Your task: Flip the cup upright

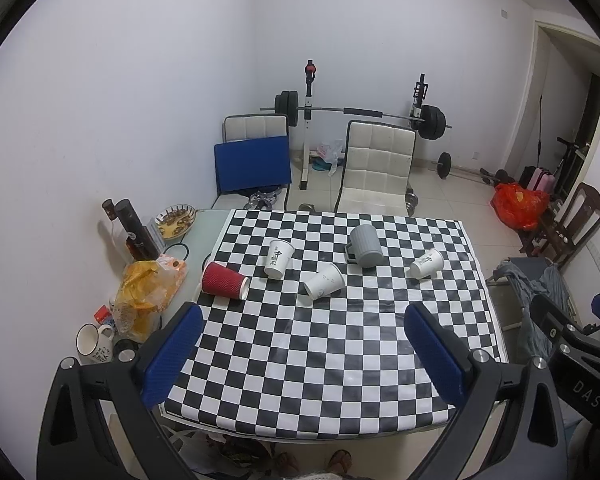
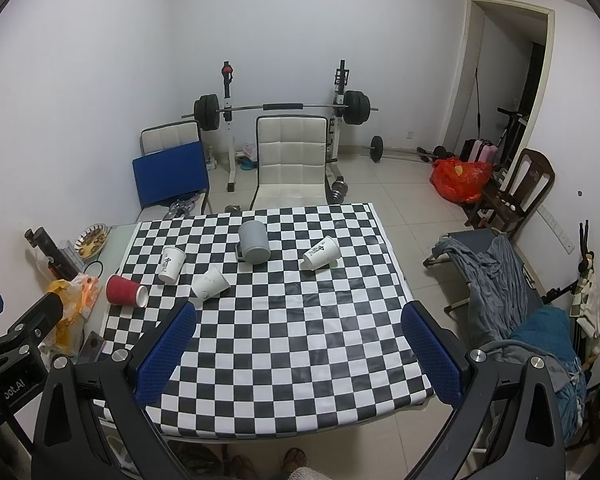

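Observation:
Several cups lie on the checkered tablecloth [image 1: 320,360]. A red ribbed paper cup [image 1: 224,281] [image 2: 126,290] lies on its side at the left. A white paper cup with black writing [image 1: 278,259] [image 2: 171,265] stands tilted beside it. A plain white cup [image 1: 324,281] [image 2: 210,283] lies on its side in the middle. A grey mug [image 1: 365,246] [image 2: 254,242] stands upside down. Another white printed cup [image 1: 427,263] [image 2: 321,253] lies at the right. My left gripper [image 1: 302,318] and right gripper [image 2: 300,314] are both open, empty, above the near table half.
Bags [image 1: 148,296], a white mug [image 1: 94,343], dark bottles [image 1: 134,232] and a snack plate [image 1: 176,221] crowd the table's left strip. White chairs [image 1: 374,168] and a barbell rack [image 1: 360,114] stand behind. A cot with clothes [image 2: 500,280] is at the right.

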The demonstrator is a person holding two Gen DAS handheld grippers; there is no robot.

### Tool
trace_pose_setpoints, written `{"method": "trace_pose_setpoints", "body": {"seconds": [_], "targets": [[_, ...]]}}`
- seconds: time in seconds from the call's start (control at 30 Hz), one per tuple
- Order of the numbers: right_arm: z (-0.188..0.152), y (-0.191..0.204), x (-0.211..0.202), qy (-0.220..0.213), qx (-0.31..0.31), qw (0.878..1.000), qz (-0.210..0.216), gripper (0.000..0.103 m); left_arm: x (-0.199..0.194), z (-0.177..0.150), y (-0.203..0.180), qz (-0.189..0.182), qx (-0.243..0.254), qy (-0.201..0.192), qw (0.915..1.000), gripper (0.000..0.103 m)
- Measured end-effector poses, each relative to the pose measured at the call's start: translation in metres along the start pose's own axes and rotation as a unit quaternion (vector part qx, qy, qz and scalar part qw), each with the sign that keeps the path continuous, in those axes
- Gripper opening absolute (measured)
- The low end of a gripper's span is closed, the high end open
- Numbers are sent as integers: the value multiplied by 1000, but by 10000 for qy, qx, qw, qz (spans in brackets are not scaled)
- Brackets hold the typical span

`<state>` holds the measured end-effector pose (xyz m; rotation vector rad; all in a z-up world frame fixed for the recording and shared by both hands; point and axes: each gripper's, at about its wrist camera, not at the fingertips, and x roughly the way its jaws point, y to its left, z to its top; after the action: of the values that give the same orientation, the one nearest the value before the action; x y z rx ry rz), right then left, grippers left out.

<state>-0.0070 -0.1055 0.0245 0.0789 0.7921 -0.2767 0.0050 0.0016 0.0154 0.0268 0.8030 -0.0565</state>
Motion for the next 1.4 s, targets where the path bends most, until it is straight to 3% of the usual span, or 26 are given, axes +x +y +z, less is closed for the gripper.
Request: {"method": "trace_pose_setpoints", "body": {"seconds": [0.57,0.8,1.1,1.4], "targets": [[5,9,2,78,104,9999,4,103,7,-5,22,-104,53,-9,9999,103],[3,13,30,238,451,9985,-222,103,47,-12,18,66,498,-7,9987,103],[-20,-29,152,1154,845,9842,-1042,103,137,-15,-19,50,1074,597,9924,103],[-48,-94,300,2098,1076,9649,-1152,103,244,-8,-97,244,1700,1218,9776,103]]}}
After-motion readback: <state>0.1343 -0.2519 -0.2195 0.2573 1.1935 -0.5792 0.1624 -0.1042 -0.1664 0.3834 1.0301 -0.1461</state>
